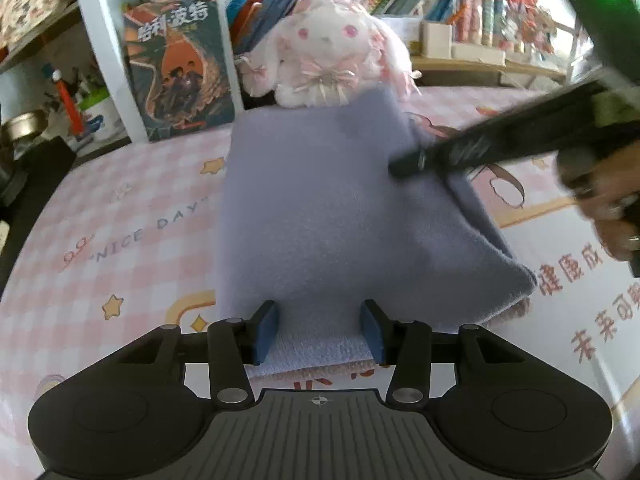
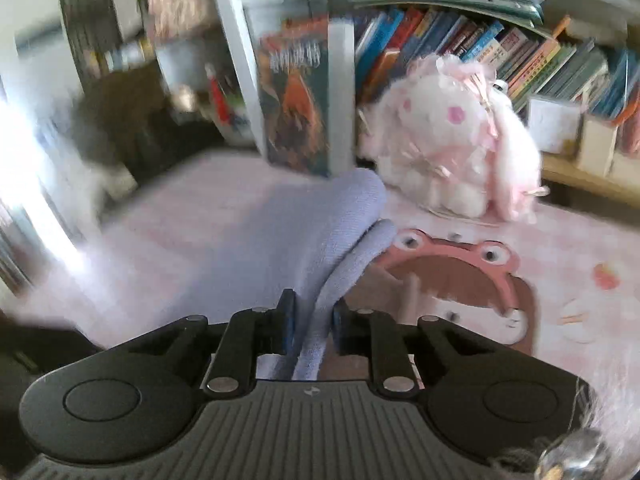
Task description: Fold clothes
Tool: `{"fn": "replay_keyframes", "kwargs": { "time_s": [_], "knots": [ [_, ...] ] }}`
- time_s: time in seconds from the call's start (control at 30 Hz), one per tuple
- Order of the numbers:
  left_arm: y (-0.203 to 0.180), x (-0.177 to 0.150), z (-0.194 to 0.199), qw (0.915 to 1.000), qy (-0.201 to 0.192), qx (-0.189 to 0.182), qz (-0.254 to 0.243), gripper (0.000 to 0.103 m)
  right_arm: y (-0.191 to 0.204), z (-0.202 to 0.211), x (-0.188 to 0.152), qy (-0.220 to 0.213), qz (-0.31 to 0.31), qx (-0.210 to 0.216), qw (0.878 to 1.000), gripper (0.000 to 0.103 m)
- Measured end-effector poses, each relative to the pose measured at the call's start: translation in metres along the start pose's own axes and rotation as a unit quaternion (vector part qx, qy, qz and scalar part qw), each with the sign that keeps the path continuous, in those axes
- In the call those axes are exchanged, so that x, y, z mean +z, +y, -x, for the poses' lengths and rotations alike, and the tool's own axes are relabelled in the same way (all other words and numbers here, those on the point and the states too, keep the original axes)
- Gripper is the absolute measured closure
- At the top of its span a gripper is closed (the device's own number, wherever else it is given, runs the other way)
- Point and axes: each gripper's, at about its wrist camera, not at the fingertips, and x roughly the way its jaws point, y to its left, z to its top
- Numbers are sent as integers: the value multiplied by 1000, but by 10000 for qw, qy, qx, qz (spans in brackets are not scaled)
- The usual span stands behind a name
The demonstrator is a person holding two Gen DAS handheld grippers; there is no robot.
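Observation:
A lavender-grey knit garment [image 1: 320, 216] lies folded on the pink checked tabletop [image 1: 120, 216]. My left gripper [image 1: 319, 330] is open, its blue pads on either side of the garment's near edge, not closed on it. My right gripper [image 2: 313, 330] is shut on a fold of the same garment [image 2: 320, 240] and holds that edge raised off the table. In the left wrist view the right gripper's black fingers [image 1: 460, 156] come in from the right onto the garment's right edge.
A white and pink plush rabbit [image 1: 328, 52] sits just behind the garment. An upright book [image 1: 180, 68] and a shelf of books [image 1: 440, 4] stand at the back. The table mat [image 2: 460, 280] has cartoon prints. A white shelf post [image 1: 108, 52] stands at the left.

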Motion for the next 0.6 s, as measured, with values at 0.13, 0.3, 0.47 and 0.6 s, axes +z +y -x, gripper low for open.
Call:
{"fn": "replay_keyframes", "kwargs": {
  "time_s": [0.13,0.3,0.47,0.6],
  "knots": [
    [-2,1,-1,10000,10,30,-1,57,-9,-20,-3,285,-39,-99,9995,83],
    [-1,-1,1,9999,-38,66,70,56,-11,-13,1,307,-135,-187,9993,72],
    [1,-4,8,9991,-137,158,357,39,-19,9,-3,218,-465,-97,9986,59],
    [3,-6,22,9972,-268,262,642,32,-29,28,-9,306,-912,141,9953,44]
  ]
}}
